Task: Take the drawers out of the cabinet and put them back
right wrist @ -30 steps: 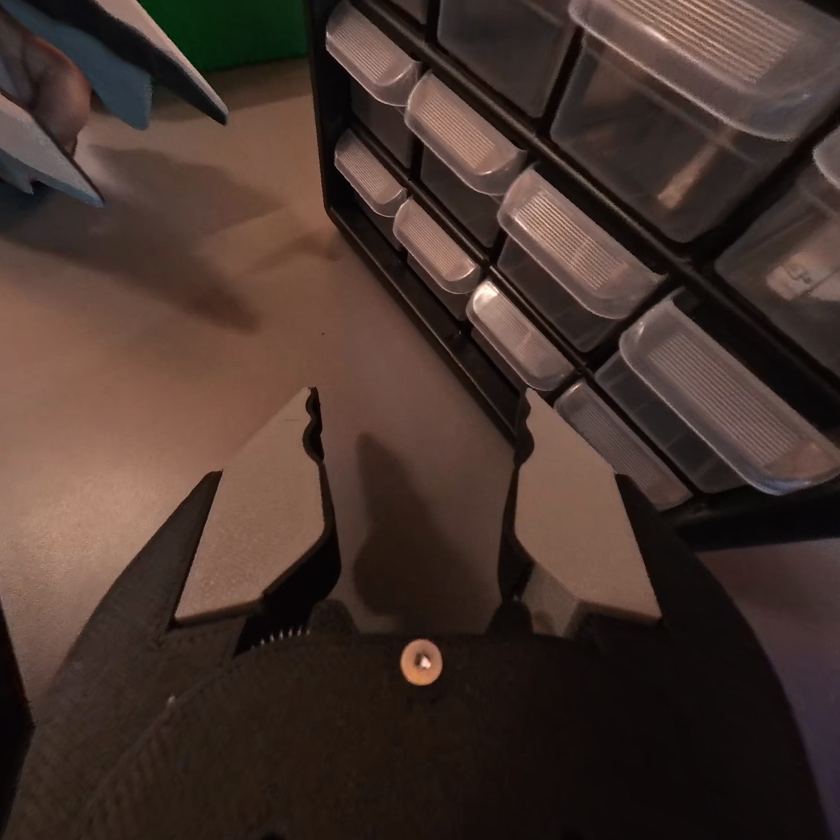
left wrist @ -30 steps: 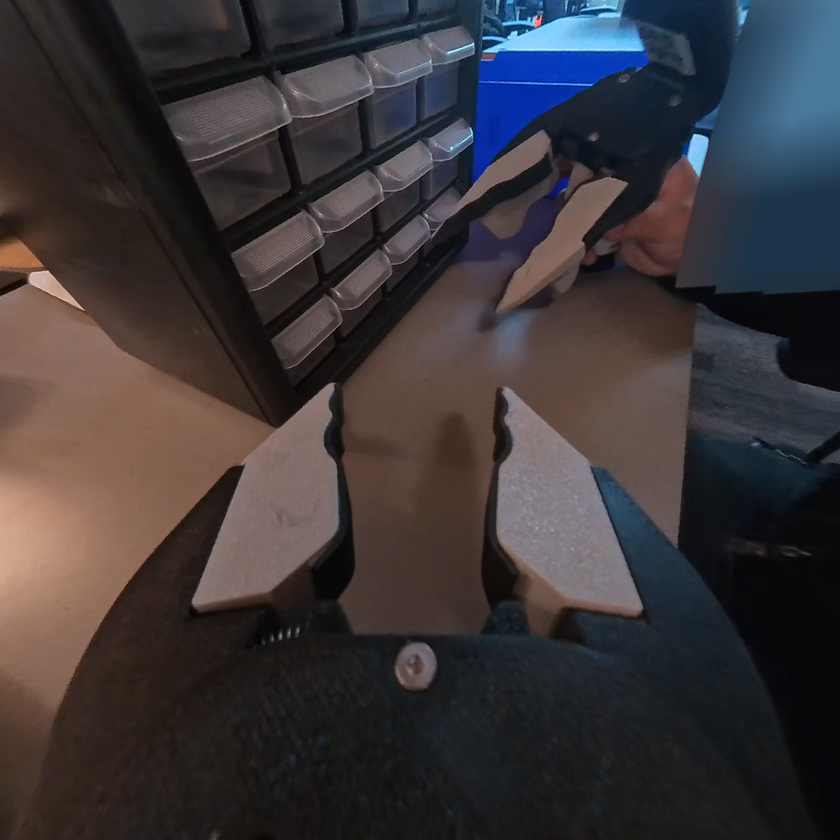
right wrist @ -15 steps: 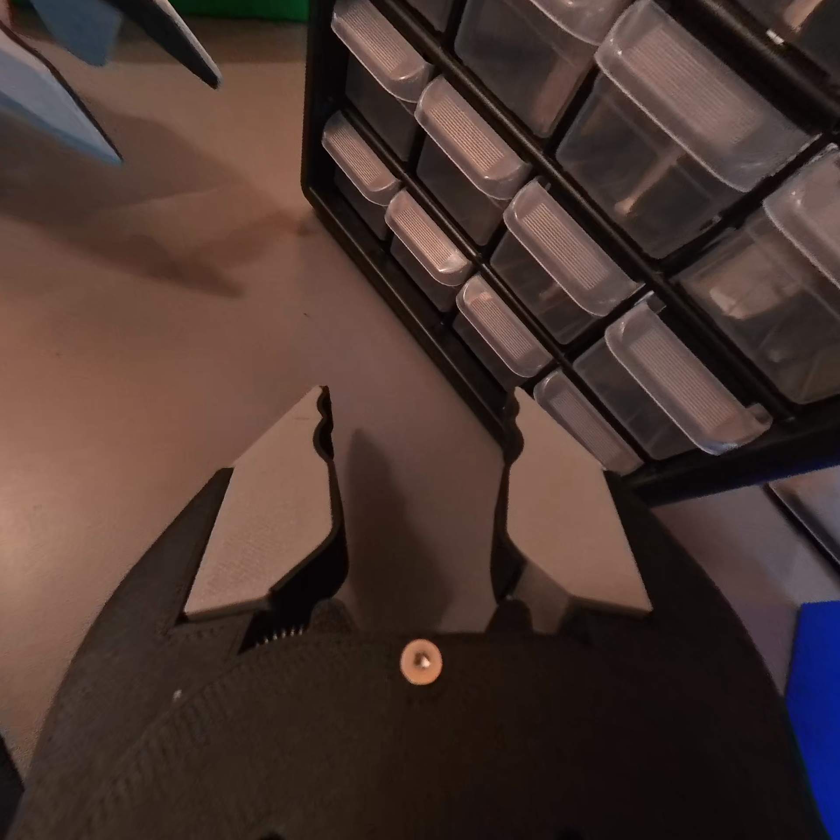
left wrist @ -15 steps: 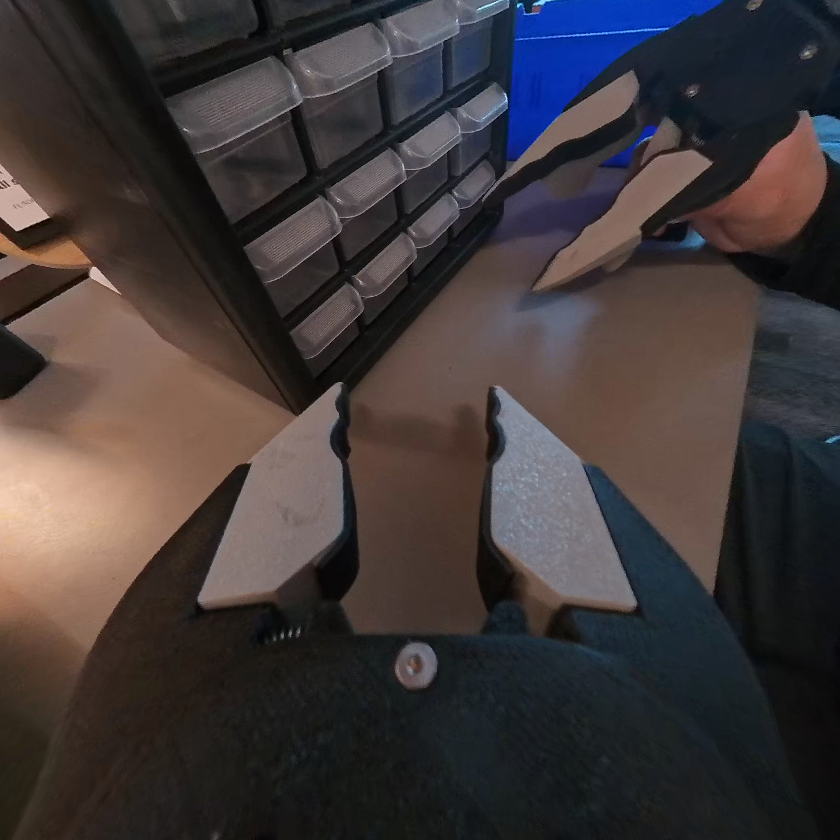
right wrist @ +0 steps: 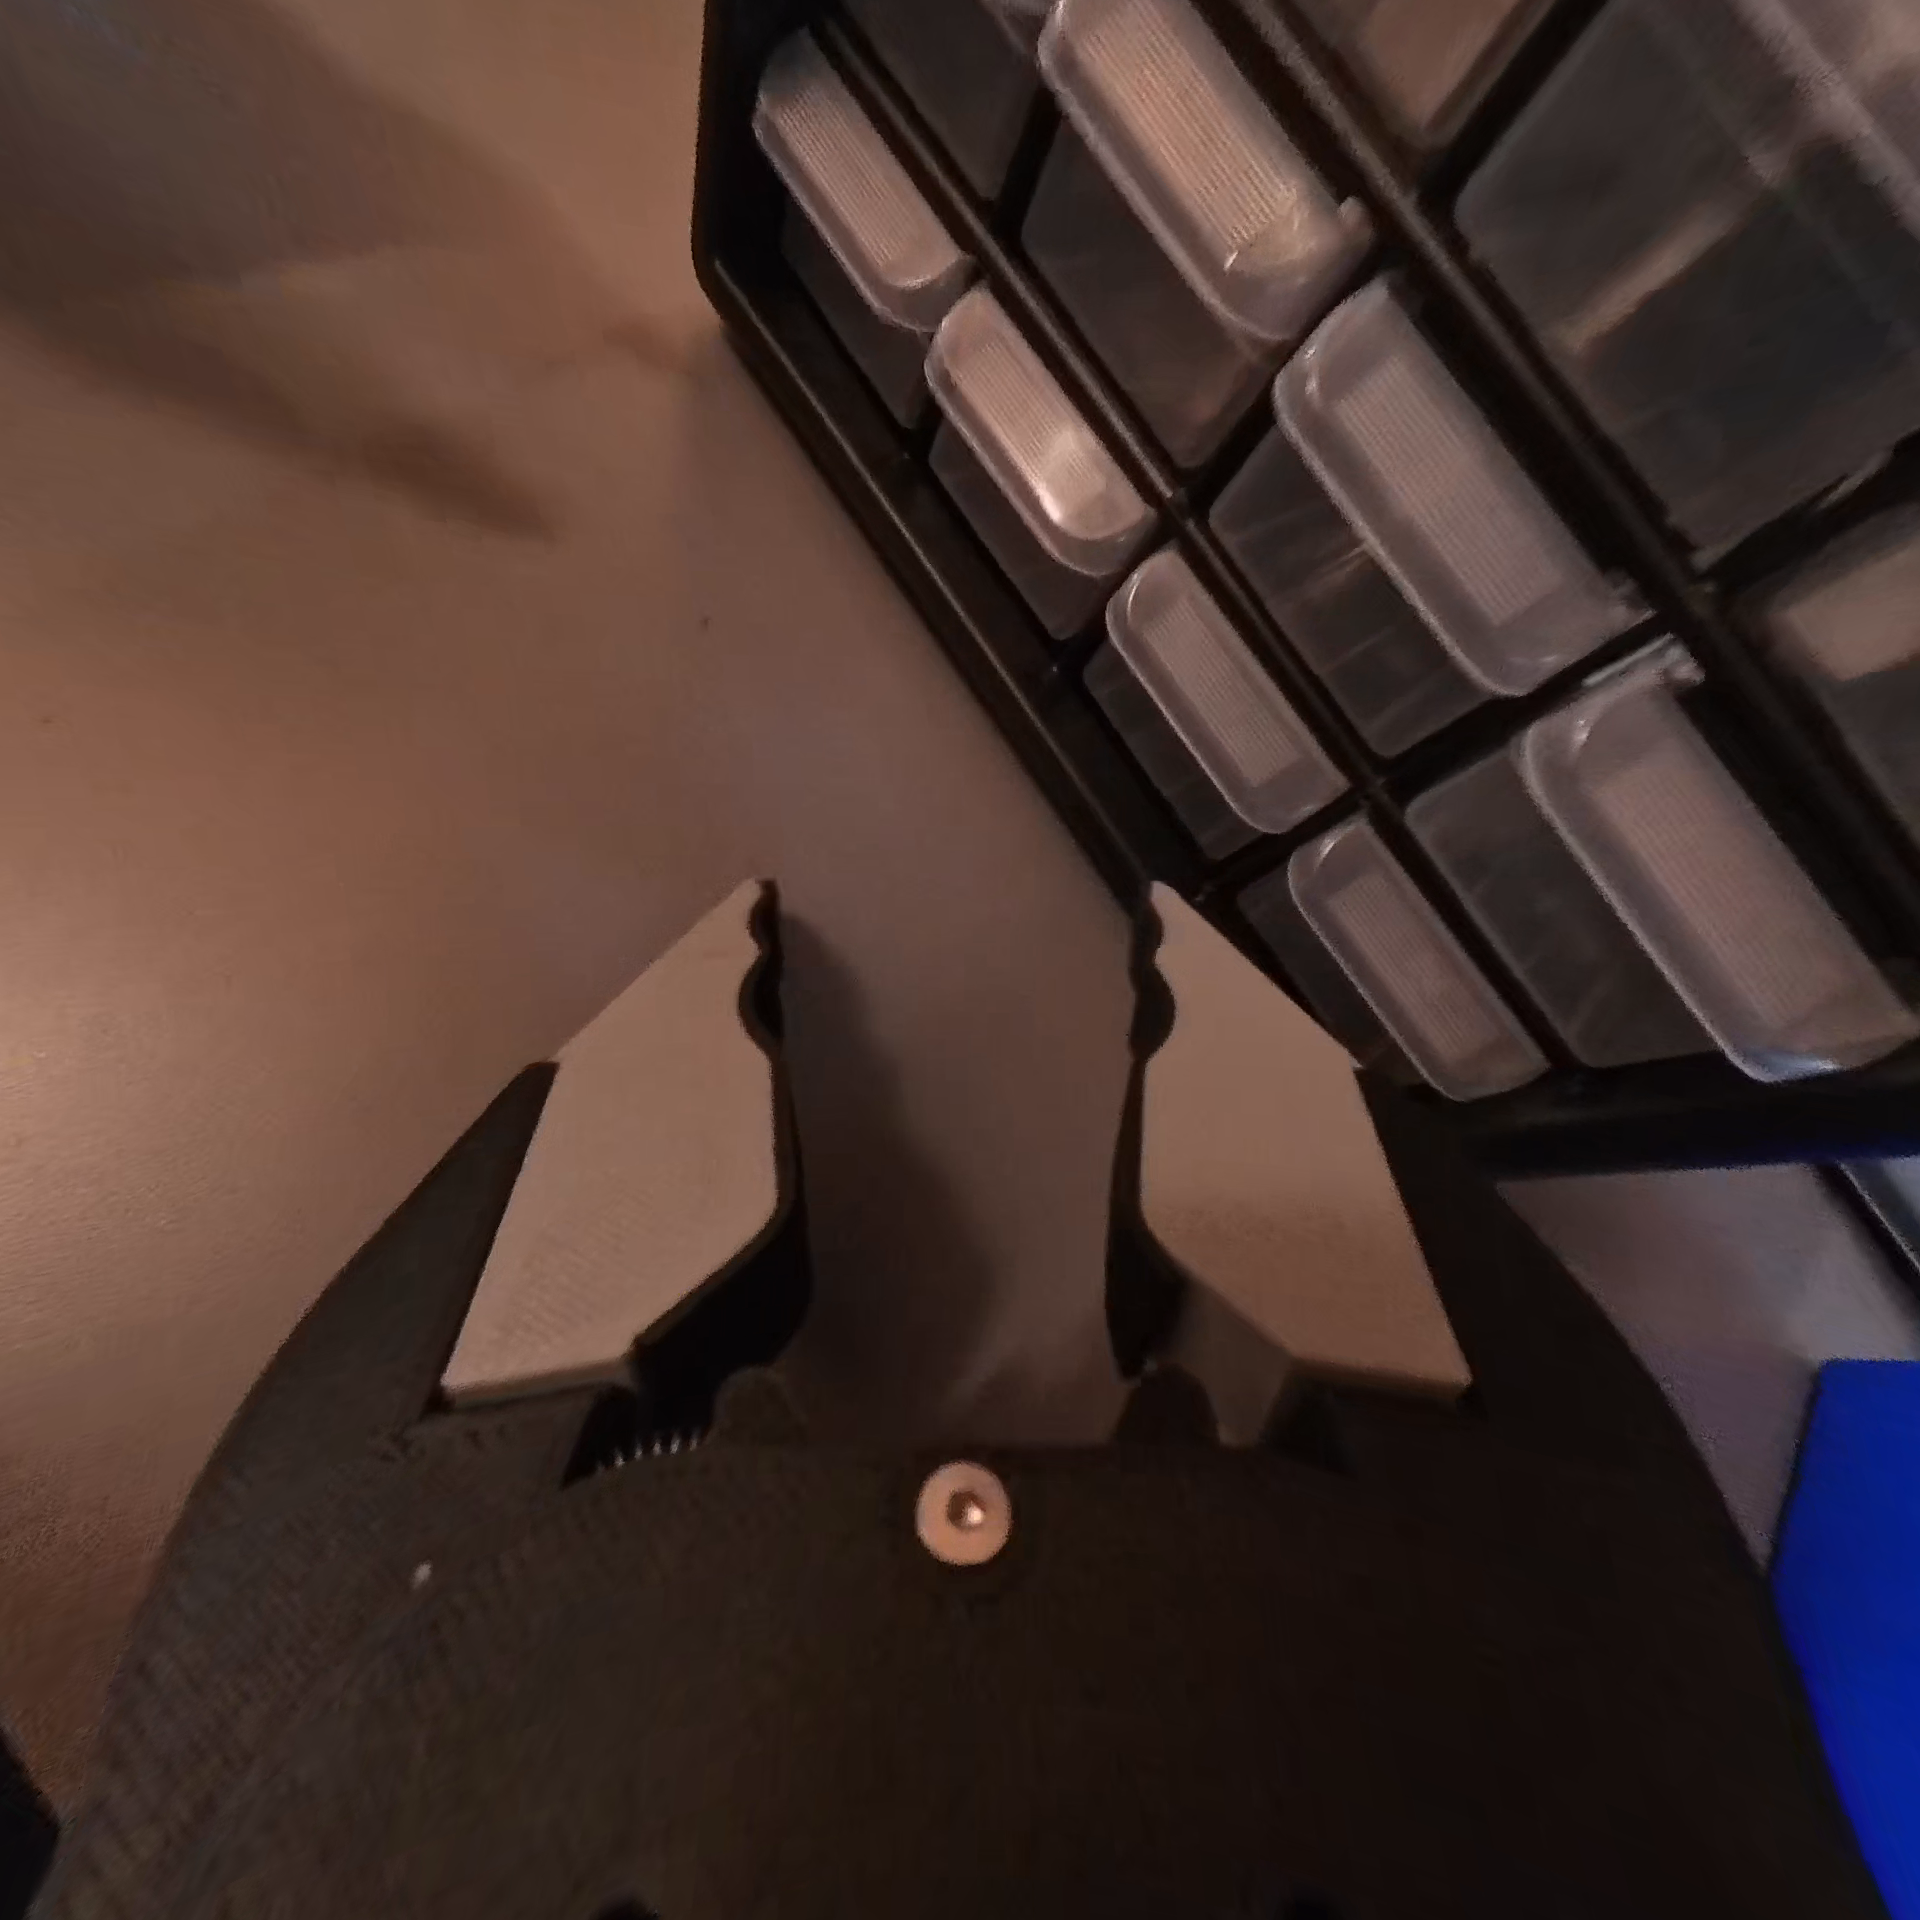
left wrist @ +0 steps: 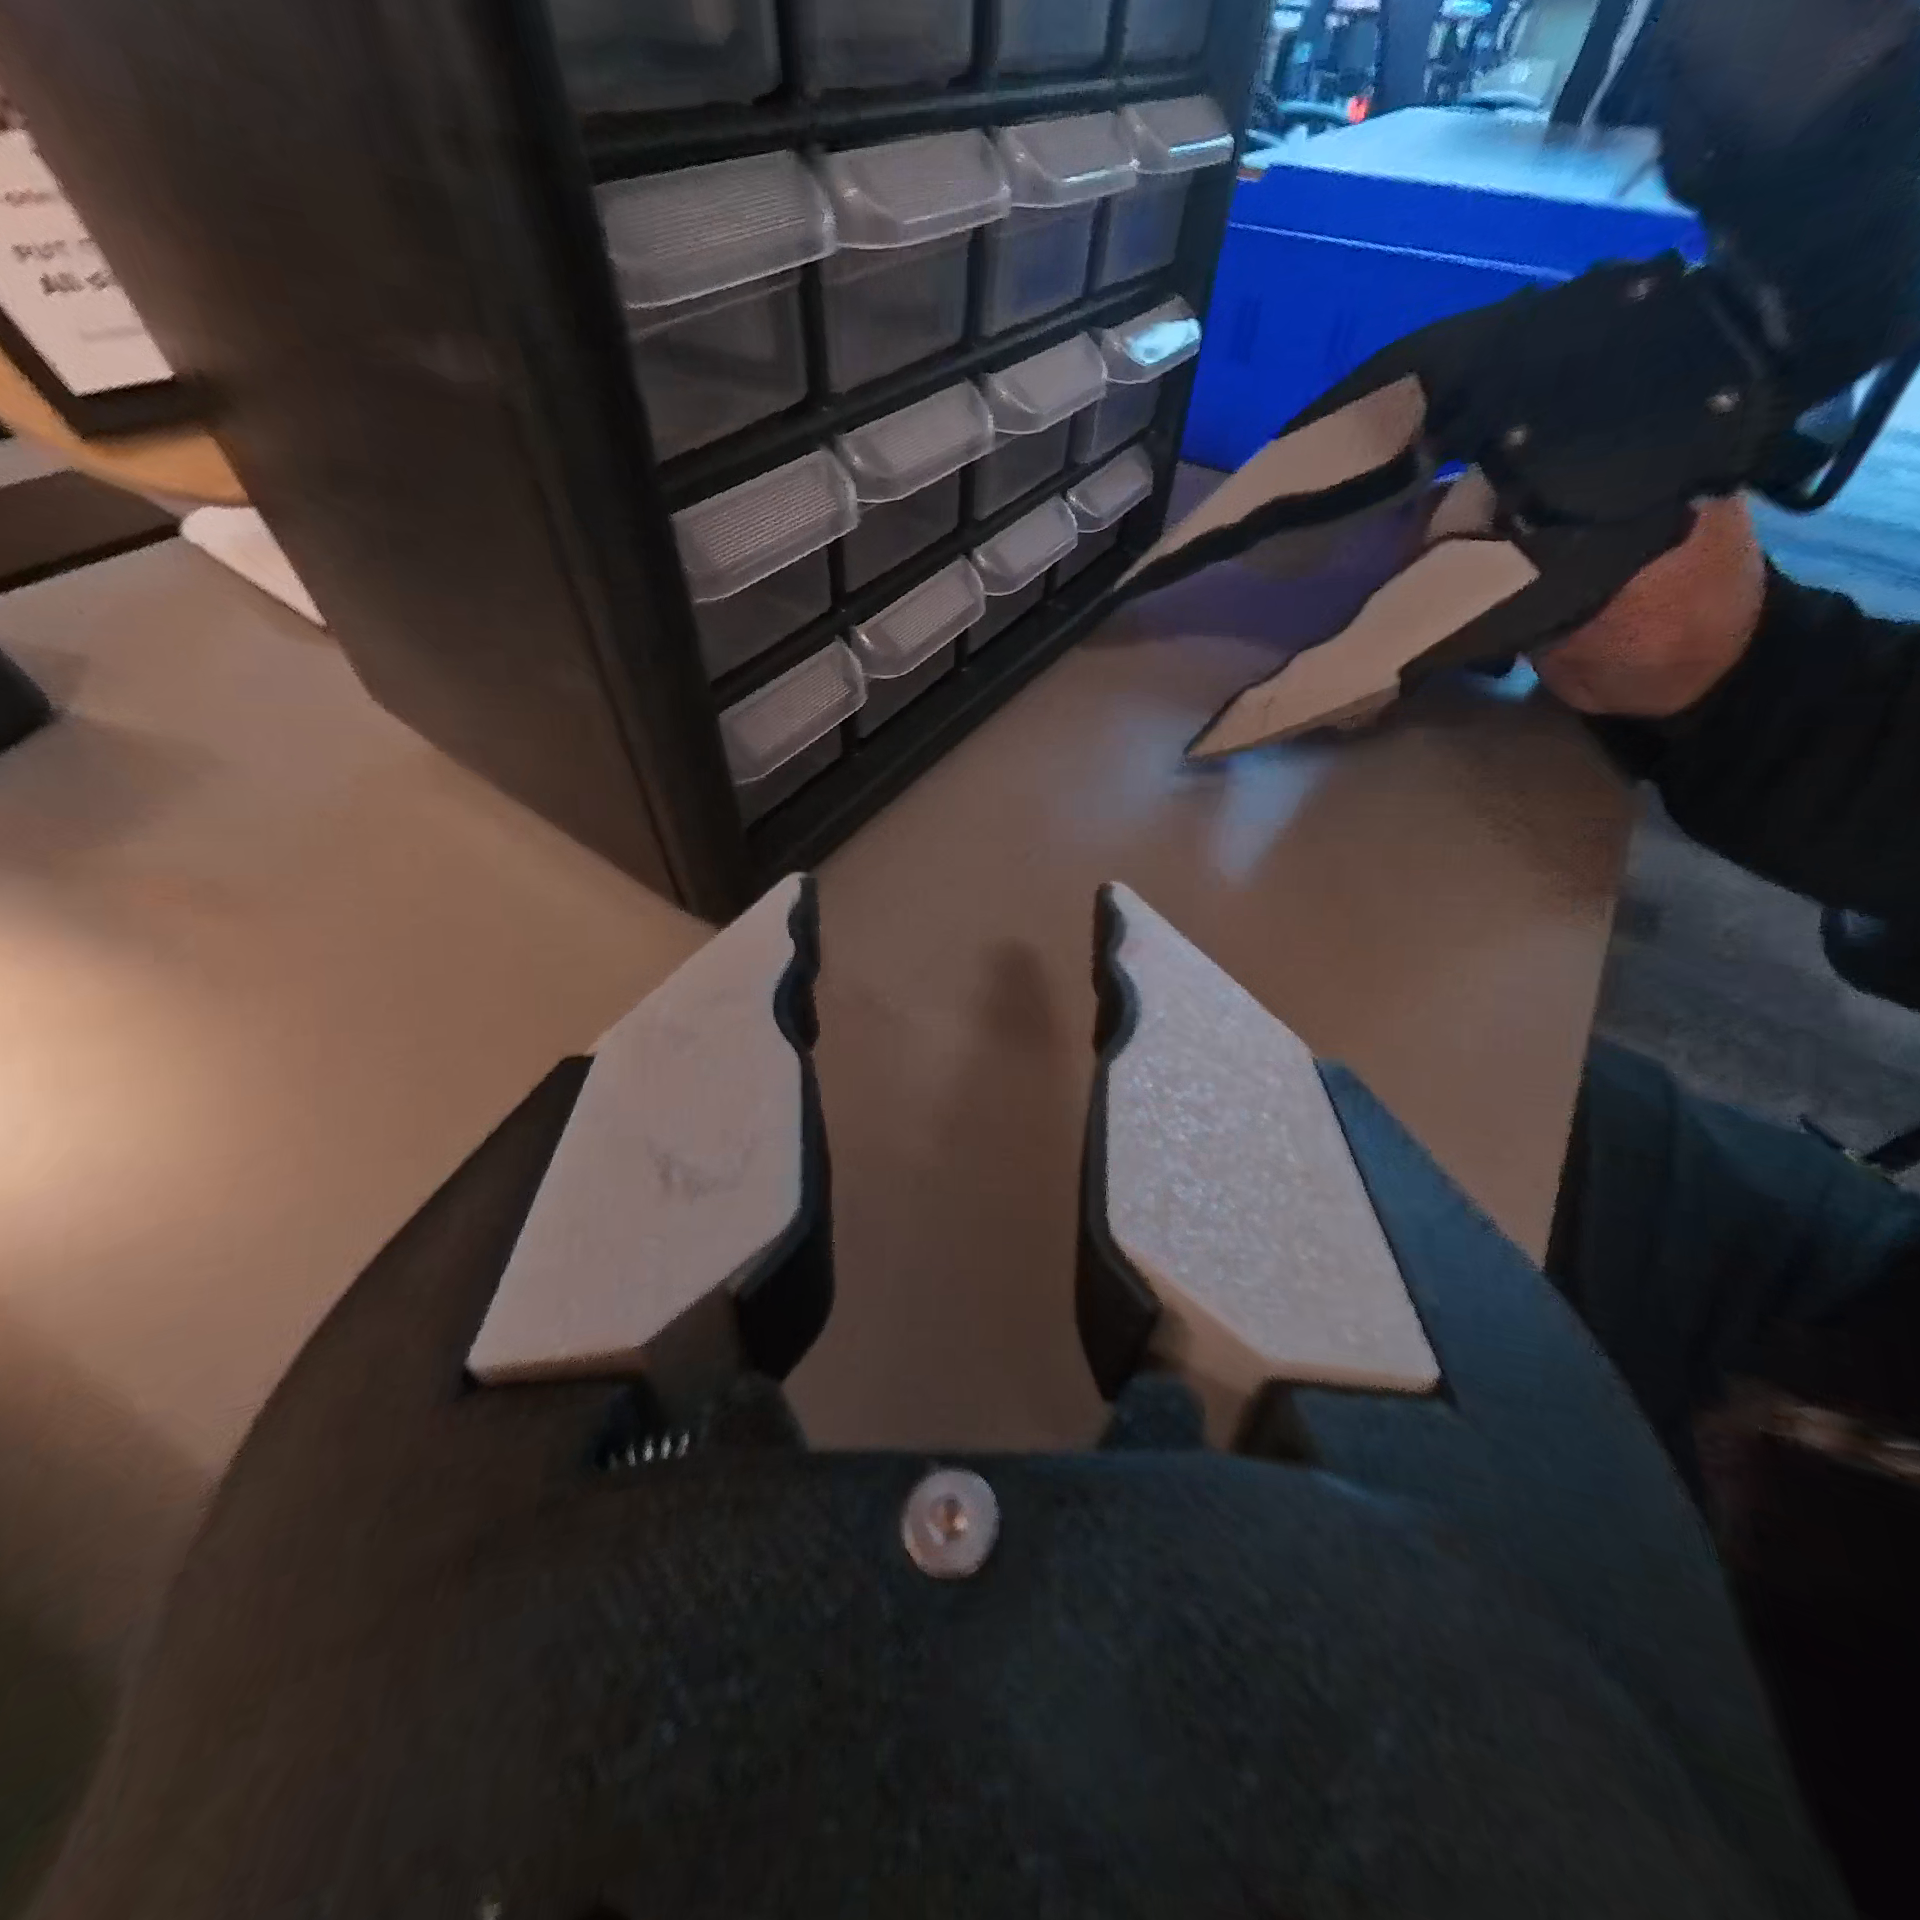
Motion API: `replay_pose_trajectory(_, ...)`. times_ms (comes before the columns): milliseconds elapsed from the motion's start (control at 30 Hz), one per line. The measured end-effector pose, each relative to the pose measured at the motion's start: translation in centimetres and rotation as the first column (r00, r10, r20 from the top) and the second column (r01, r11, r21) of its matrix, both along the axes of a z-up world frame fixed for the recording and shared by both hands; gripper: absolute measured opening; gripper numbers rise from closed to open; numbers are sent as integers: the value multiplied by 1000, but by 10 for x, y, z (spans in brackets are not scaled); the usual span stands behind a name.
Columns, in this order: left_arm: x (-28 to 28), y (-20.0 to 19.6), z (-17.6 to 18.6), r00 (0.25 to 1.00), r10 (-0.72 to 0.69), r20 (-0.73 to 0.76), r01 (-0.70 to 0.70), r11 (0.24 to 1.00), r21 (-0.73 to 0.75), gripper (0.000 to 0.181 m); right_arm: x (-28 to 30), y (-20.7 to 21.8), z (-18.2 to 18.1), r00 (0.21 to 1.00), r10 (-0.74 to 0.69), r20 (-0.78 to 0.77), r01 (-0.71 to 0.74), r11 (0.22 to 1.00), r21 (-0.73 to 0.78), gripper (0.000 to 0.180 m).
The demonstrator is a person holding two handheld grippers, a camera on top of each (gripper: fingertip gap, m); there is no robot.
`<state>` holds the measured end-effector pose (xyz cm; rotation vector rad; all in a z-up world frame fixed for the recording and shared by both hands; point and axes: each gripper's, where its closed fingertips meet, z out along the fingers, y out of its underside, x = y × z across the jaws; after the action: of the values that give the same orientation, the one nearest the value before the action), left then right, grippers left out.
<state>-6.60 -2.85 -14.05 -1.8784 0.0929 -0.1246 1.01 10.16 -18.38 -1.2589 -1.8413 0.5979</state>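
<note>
A black cabinet (left wrist: 436, 436) with rows of clear plastic drawers (left wrist: 769, 551) stands on a tan table (left wrist: 1299, 935). All the drawers I see sit in their slots. My left gripper (left wrist: 954, 904) is open and empty, low over the table in front of the cabinet's left corner. My right gripper (right wrist: 956, 904) is open and empty, its right finger close to the cabinet's (right wrist: 1039, 665) bottom-row drawers (right wrist: 1392, 956). It also shows in the left wrist view (left wrist: 1164, 665), held by a hand, at the cabinet's lower right corner.
A blue bin (left wrist: 1382, 270) stands behind the cabinet's right side, and its corner shows in the right wrist view (right wrist: 1849, 1538). A white paper sheet (left wrist: 62, 281) stands at the far left. The table's right edge (left wrist: 1590, 1039) runs near a person's dark sleeve (left wrist: 1787, 748).
The left view has swung to face the cabinet front more squarely. The right gripper has turned and come closer to the bottom drawers. The left gripper no longer shows in the right view.
</note>
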Motion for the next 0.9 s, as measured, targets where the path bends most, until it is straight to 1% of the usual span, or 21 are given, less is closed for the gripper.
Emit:
replay_pose_trajectory(33,-1,-2,1,999,9,32,-9,1000,1,48,-1,-5,6,999,20,-33,-21,999,-33,58)
replay_pose_trajectory(67,-2,-5,1,998,7,60,-7,1000,-2,48,-1,-13,10,998,48,-52,-52,996,-78,55)
replay_pose_trajectory(133,-5,-6,2,991,-4,132,4,1000,1,47,-1,-15,10,996,65,-55,-72,990,-123,57)
replay_pose_trajectory(167,-3,-6,2,986,-31,162,31,1000,4,48,-2,-16,8,997,71,-44,-77,985,-153,59)
replay_pose_trajectory(200,-2,-7,4,984,-39,172,38,999,12,48,-2,-16,7,996,75,-37,-81,980,-184,63)
replay_pose_trajectory(233,-2,-8,6,987,-41,157,37,999,28,40,-3,-13,8,997,62,-43,-69,978,-198,63)
replay_pose_trajectory(300,6,-8,9,994,-73,85,68,996,57,18,-5,-6,8,999,27,-43,-35,975,-221,60)
replay_pose_trajectory(367,7,-4,3,997,-66,36,65,998,21,36,-8,-3,7,999,13,-37,-22,971,-237,62)
replay_pose_trajectory(433,5,-1,-4,997,-58,54,60,998,-32,54,-9,-5,4,1000,13,-15,-16,974,-228,69)
replay_pose_trajectory(467,5,0,-5,996,-56,65,59,998,-35,53,-7,-5,2,1000,8,-8,-9,980,-198,70)
replay_pose_trajectory(567,3,-2,-1,998,-38,42,38,999,-8,47,-4,-5,1,1000,-6,-18,5,998,-67,66)
replay_pose_trajectory(700,2,-5,-2,999,16,-34,-16,1000,-13,53,-4,-18,-3,999,46,0,-46,998,35,68)
replay_pose_trajectory(767,-5,-5,-2,998,52,-18,-52,999,-9,53,-5,-22,-2,998,62,-2,-62,997,49,68)
replay_pose_trajectory(900,-13,-8,1,995,77,60,-77,997,1,53,-3,-21,3,998,61,-30,-61,998,6,70)
